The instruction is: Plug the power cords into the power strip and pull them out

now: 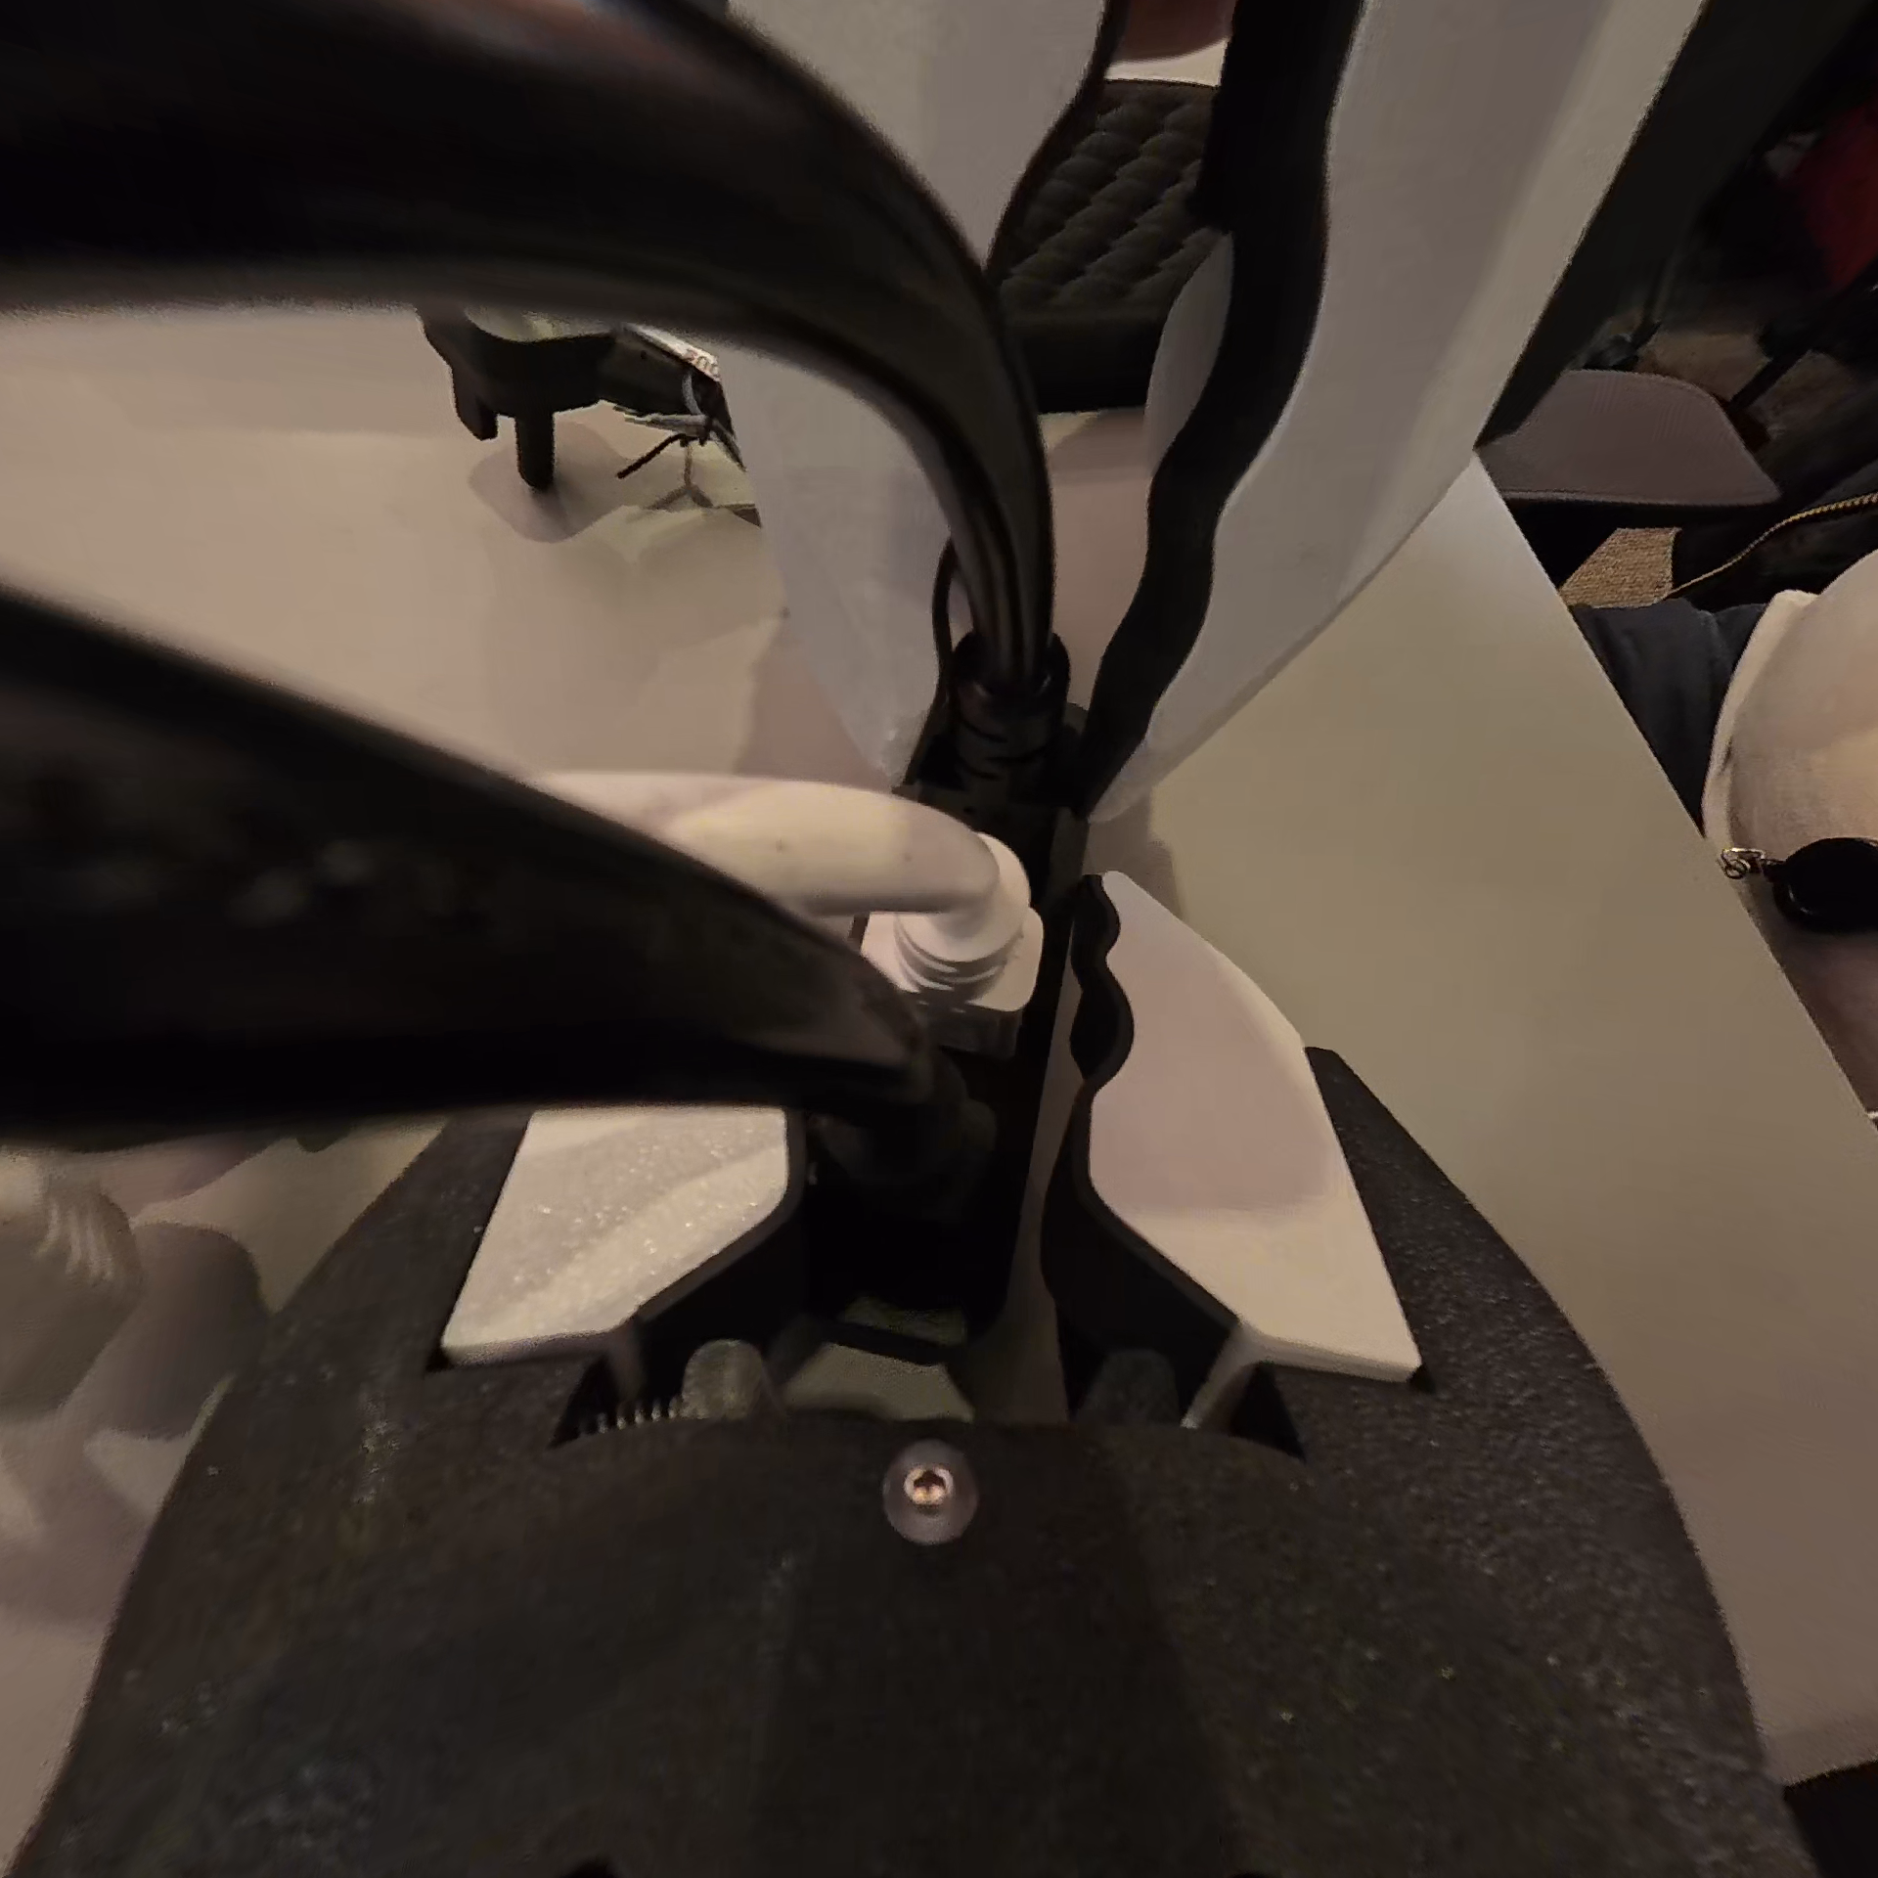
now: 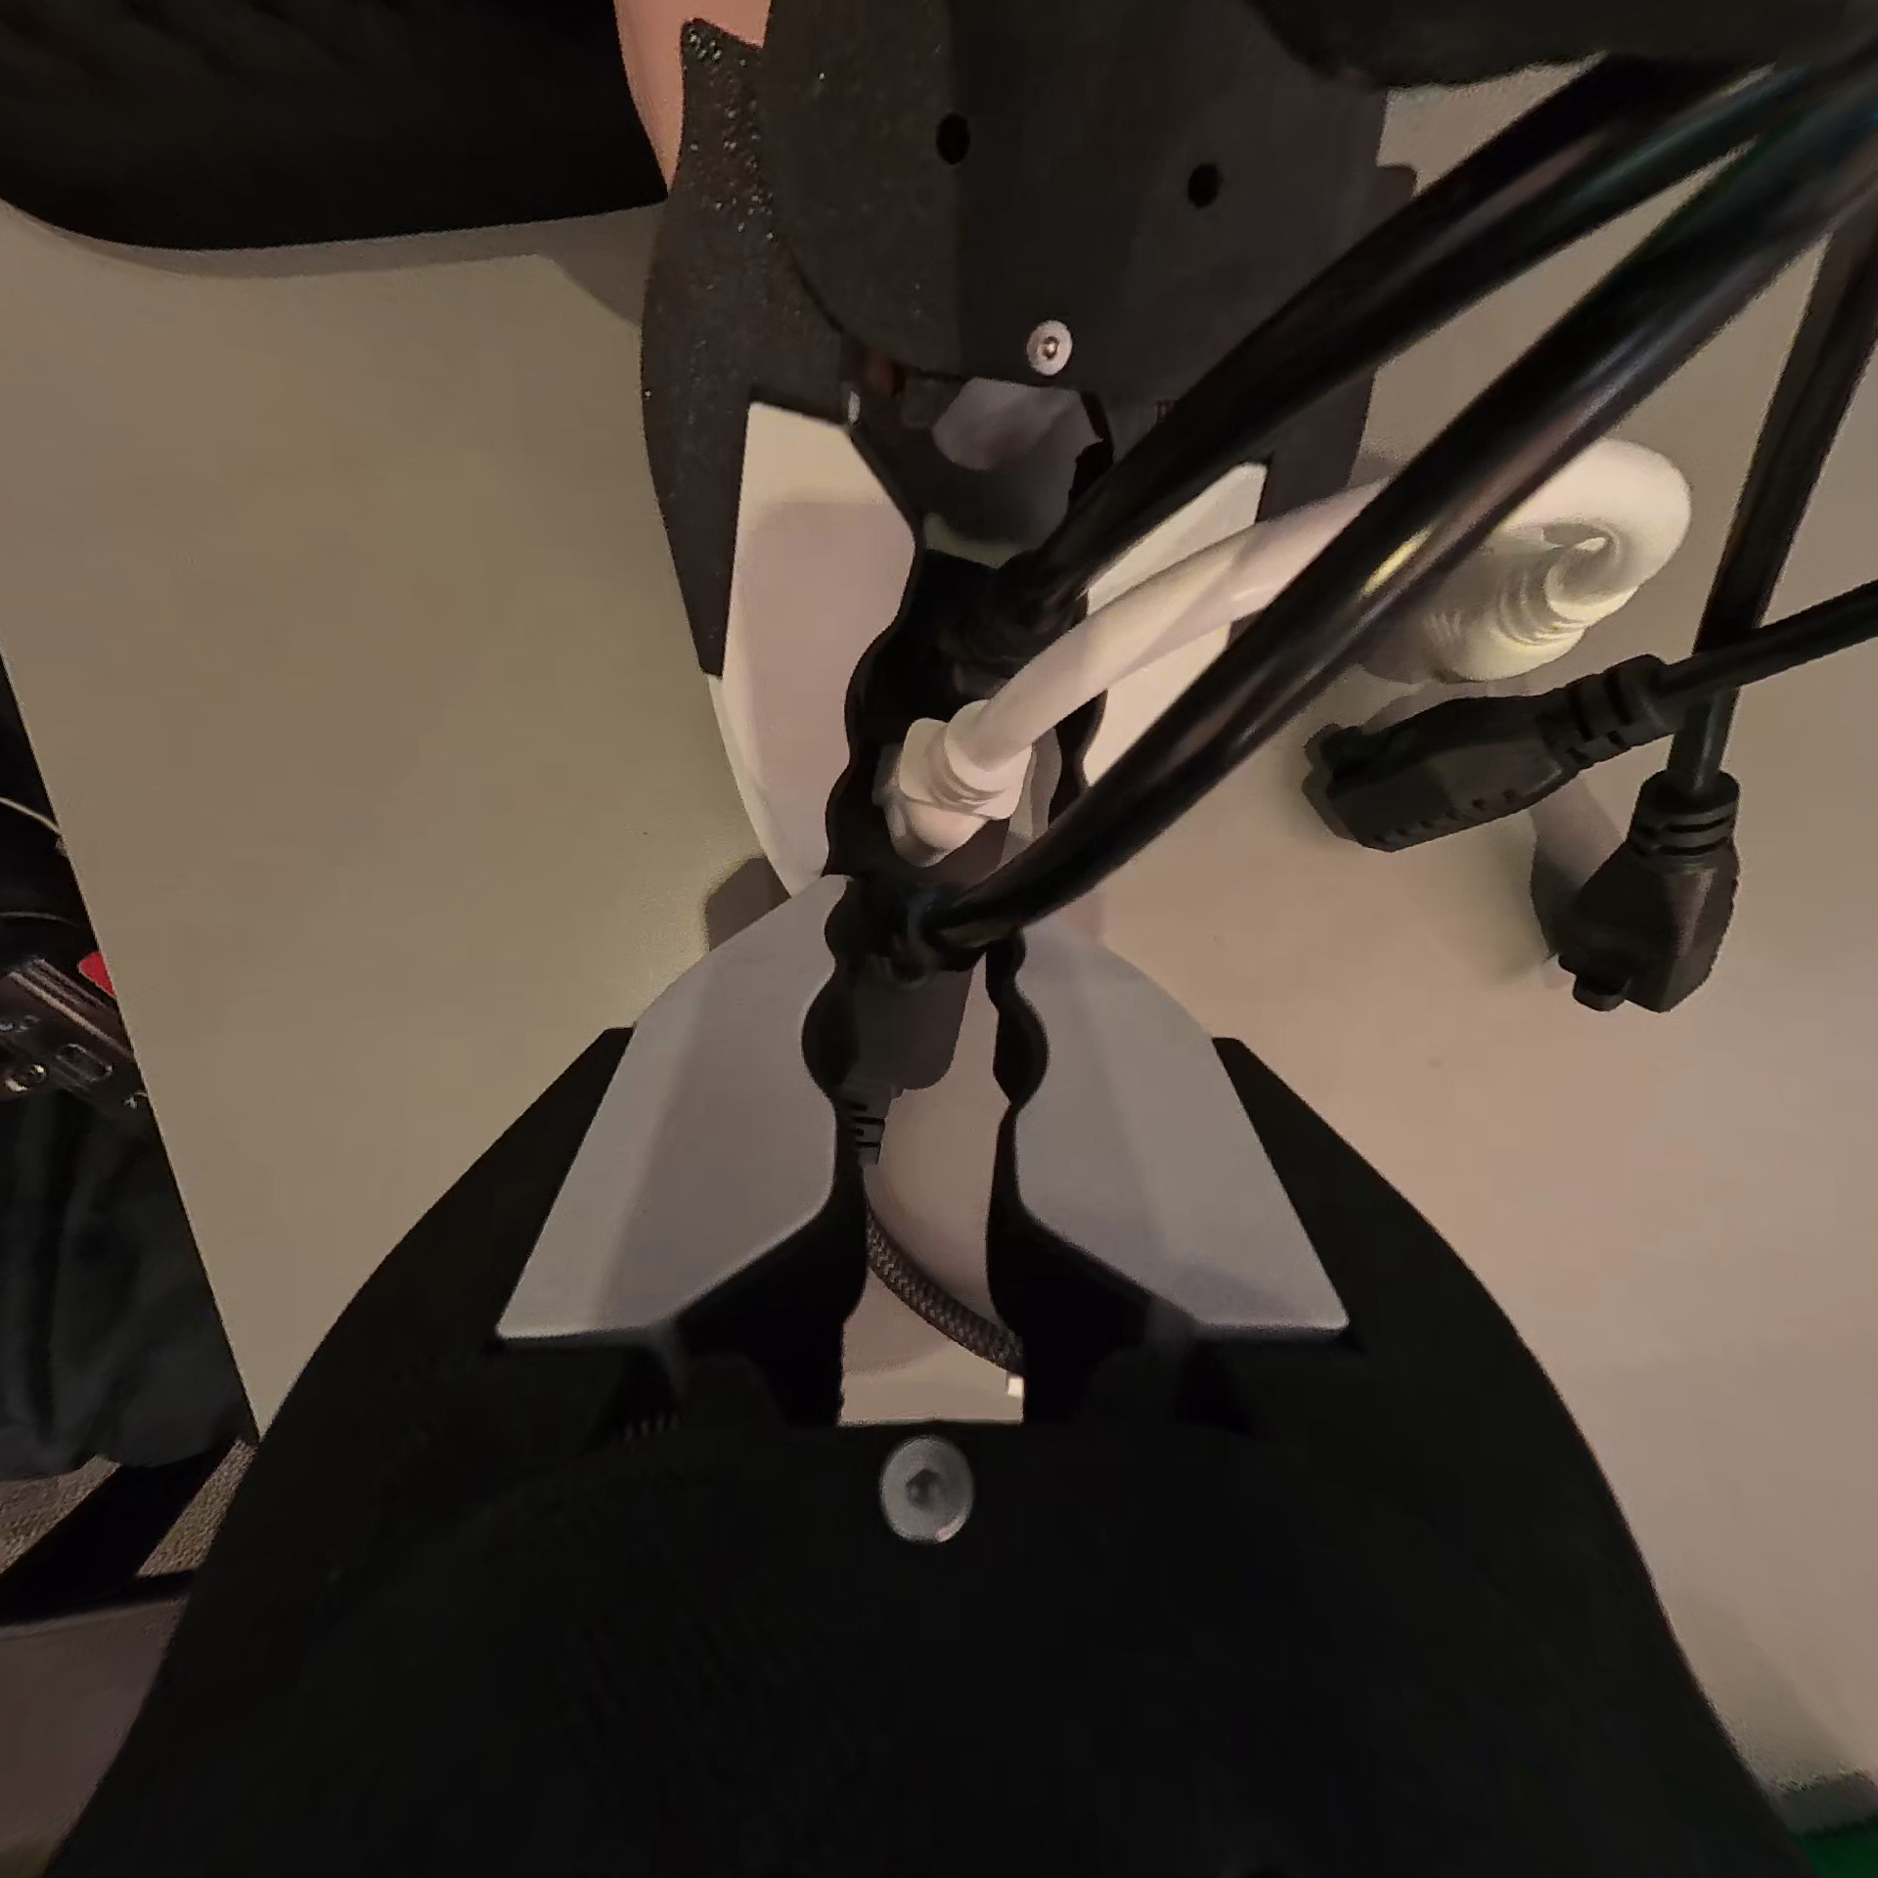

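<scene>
Counter [image 2: 356, 610]: pale off-white top filling most of both views, dimly lit; its edge runs diagonally down the right of the left wrist view.
Room: a dark quilted chair [image 1: 1108, 234] sits beyond the counter at the top centre of the left wrist view, and a person's sleeve [image 1: 1789, 752] shows at the right edge.
Power strip [image 2: 904, 1026]: black body in the middle of the right wrist view, between the two grippers, with a braided cable [image 2: 915, 1280] leaving it toward the bottom of the frame.
Plugged cords: a white plug [image 2: 950, 783] and two black cords [image 2: 1321, 650] stand in the strip; the black cords arc away to the upper right.
Loose plugs: two black plugs [image 2: 1443, 772] lie on the counter at the right of that view, well apart from the strip, beside a coiled white cord [image 2: 1565, 569].
Left gripper [image 1: 1026, 1098]: fingers close together, clamped on the near end of the strip, with the white plug just ahead at frame centre.
Right gripper [image 2: 920, 976]: fingers narrowed around the strip's end where a black cord enters; they press its sides.
Facing: each gripper appears at the top of the other's view, tips nearly meeting.
</scene>
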Tool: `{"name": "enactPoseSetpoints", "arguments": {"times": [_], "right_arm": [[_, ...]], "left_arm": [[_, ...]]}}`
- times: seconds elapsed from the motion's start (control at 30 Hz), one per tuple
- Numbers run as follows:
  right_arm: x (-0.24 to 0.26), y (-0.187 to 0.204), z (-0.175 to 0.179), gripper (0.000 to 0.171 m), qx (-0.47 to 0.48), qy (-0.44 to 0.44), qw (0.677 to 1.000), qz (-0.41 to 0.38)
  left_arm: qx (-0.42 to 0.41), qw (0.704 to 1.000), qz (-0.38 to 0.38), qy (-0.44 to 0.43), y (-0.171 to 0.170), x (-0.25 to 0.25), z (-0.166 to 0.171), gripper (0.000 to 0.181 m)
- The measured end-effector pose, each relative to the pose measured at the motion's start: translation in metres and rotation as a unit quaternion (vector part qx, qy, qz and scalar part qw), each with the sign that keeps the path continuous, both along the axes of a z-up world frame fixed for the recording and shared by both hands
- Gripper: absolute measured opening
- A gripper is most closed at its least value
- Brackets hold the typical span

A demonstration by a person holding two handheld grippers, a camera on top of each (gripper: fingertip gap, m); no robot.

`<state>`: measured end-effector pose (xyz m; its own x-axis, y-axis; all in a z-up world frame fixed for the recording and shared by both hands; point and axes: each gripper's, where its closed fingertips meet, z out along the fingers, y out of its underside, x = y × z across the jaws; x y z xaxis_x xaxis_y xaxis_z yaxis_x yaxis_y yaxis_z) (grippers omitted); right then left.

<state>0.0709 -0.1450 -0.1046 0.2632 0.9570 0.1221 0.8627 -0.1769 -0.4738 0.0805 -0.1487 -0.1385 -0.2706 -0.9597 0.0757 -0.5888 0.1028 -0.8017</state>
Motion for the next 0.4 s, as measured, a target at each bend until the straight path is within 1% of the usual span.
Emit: {"name": "enactPoseSetpoints", "arguments": {"times": [0.07,0.13,0.17,0.23,0.4], "right_arm": [[0.001,-0.002,0.0,0.024,-0.005,0.016,1.0,-0.001],[0.0,-0.004,0.001,0.024,-0.018,0.034,0.999,-0.01],[0.0,-0.005,0.001,0.024,-0.023,0.04,0.999,-0.013],[0.0,-0.006,0.0,0.024,-0.018,0.044,0.999,-0.012],[-0.001,-0.007,0.0,0.024,0.004,0.043,0.999,-0.007]], "left_arm": [[-0.005,1.0,-0.018,-0.004,-0.005,-0.002,0.002,0.045],[-0.014,1.0,-0.026,-0.01,-0.01,-0.003,0.004,0.041],[-0.017,0.999,-0.021,-0.019,-0.009,-0.002,0.007,0.032],[-0.02,0.999,-0.029,-0.027,-0.012,-0.002,0.009,0.027],[0.001,1.0,-0.016,-0.027,-0.013,0.001,0.007,0.03]]}}
